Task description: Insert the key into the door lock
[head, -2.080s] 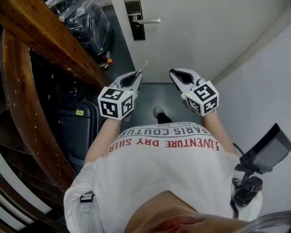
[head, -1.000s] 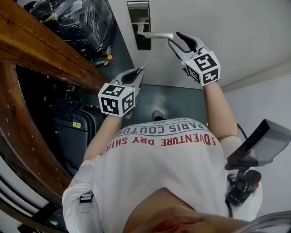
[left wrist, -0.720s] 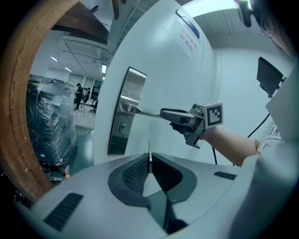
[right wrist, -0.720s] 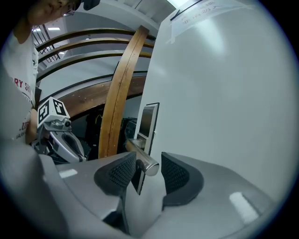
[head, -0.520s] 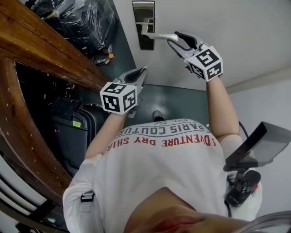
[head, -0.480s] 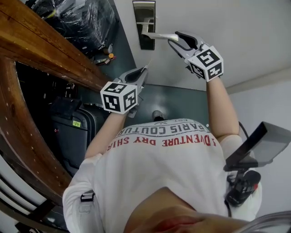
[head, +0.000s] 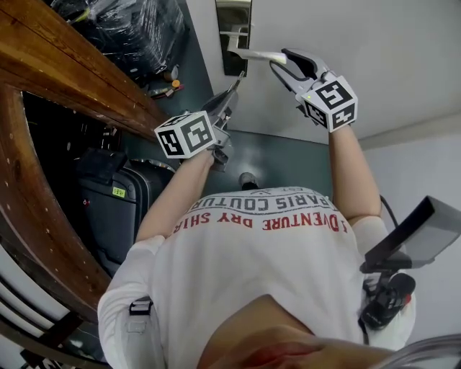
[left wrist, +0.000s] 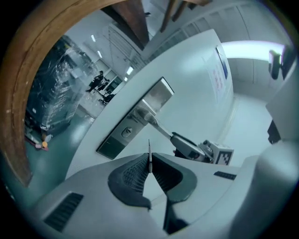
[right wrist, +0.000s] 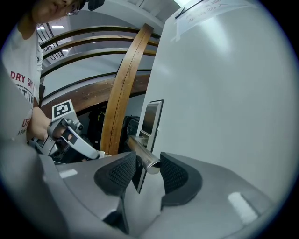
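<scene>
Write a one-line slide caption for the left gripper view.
Left hand-held gripper, shut on the key, aims its blade at the keyhole while the right hand-held gripper holds the lever handle.

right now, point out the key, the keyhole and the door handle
key (left wrist: 149,153), left gripper view, exposed blade above the tongs
keyhole (left wrist: 127,131), left gripper view, the slot itself
door handle (right wrist: 145,158), right gripper view, shaft near its end

You have a bare-metal key (left wrist: 149,156) pinched in dark, ribbed, matt pads (left wrist: 133,173), before a brushed-metal handle (head: 256,54) and glossy metal lock plate (head: 234,14) on a smooth matt door (head: 389,50), with a varnished wood beam (head: 72,68) at upper left.
</scene>
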Tool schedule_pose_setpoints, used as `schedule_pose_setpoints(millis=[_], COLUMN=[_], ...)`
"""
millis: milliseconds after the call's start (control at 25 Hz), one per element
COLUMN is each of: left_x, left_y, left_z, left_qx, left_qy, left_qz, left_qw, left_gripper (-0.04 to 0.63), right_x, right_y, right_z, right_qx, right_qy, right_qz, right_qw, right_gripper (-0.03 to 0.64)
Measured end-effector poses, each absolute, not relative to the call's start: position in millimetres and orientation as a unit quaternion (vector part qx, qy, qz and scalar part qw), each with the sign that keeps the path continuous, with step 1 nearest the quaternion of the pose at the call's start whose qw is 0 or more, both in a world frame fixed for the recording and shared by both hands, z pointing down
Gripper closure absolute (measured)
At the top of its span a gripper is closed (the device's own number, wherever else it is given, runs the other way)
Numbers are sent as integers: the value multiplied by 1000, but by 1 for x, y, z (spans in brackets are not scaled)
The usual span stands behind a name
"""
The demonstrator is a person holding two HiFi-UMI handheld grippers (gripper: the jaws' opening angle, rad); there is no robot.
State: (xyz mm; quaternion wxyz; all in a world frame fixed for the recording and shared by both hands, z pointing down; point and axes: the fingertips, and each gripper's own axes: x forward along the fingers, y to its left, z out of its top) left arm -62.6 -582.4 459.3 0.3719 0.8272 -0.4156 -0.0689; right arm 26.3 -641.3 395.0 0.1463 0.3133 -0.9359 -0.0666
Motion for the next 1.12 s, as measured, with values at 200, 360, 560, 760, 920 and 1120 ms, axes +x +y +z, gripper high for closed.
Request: schedule_pose_setpoints(millis=[200,360,560,760,920,1120], left_x=[-69,-79,-75,-74,-75,-71], left_y=[-604,-619,-629,-633,-637,-643], left_z=[464,476,485,485,485,483], left_qx=[782,724,701,684,679,668], left_qy=[-416,-398,-380,-366,-368,-371], left_qz=[-161,-249,-284,-314,-321,-326], left_qw=[435,505,533,547,548,556], left_gripper=[574,574,572,572,574,574], right_x=[25,23,23,23,23,24], right_y=[-638,-637,-636,-635,-635,-637], right_z=[393,393,391,390,390,389], right_qx=[316,316,318,320,321,320], right_qy=[-935,-935,-935,-934,-934,-935], right_qz=[-67,-66,-65,-64,-64,-64], right_qw=[147,146,145,143,142,142], right_gripper=[479,479,479,479,479,479])
